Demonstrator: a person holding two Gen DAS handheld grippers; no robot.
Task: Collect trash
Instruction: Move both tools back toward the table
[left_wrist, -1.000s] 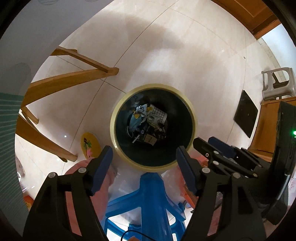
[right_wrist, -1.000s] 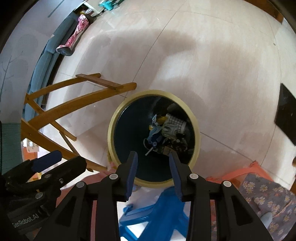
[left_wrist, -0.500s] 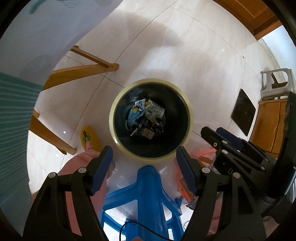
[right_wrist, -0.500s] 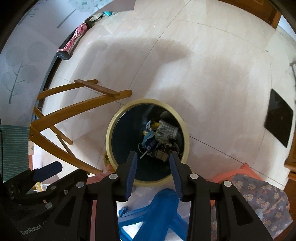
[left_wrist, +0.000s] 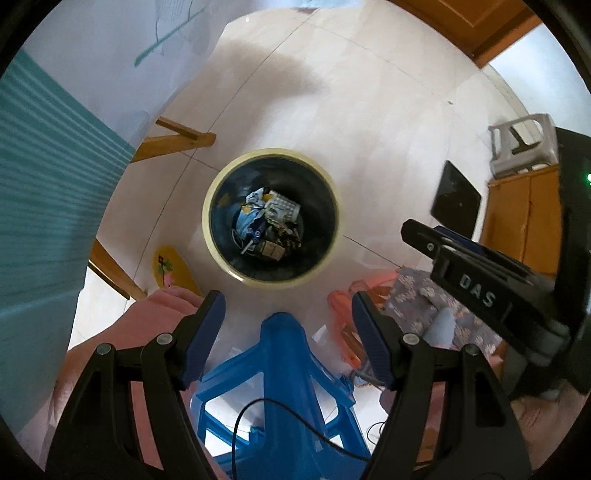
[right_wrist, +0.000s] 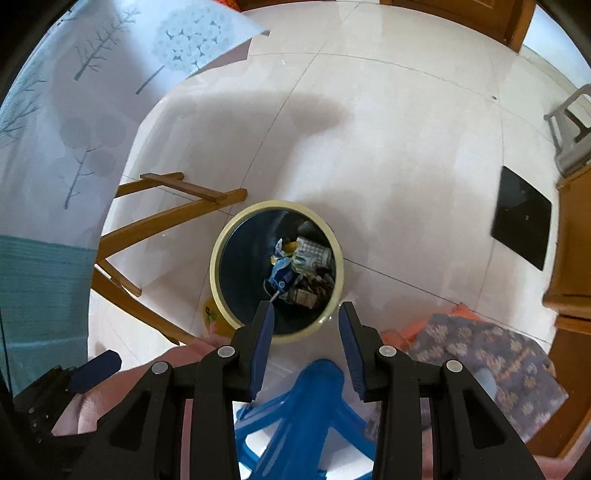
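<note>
A round bin with a cream rim (left_wrist: 214, 192) (right_wrist: 218, 254) stands on the pale tiled floor, seen from above. Crumpled trash (left_wrist: 267, 230) (right_wrist: 301, 269) lies at its bottom: wrappers, paper, a checked carton. My left gripper (left_wrist: 288, 310) is open and empty, high above the bin's near rim. My right gripper (right_wrist: 306, 325) is open and empty, also above the near rim; it shows at the right of the left wrist view (left_wrist: 476, 280).
A blue plastic stool (left_wrist: 284, 354) (right_wrist: 314, 398) is right below the grippers. A wooden chair frame (right_wrist: 166, 218) stands left of the bin. A black mat (right_wrist: 521, 218), a wooden cabinet (left_wrist: 524, 214), a grey stool (left_wrist: 524, 147) are at right. A patterned cloth (right_wrist: 480, 354) lies near right.
Both grippers have risen and drawn back; the bin looks smaller and farther. The right gripper's jaws have opened a little wider.
</note>
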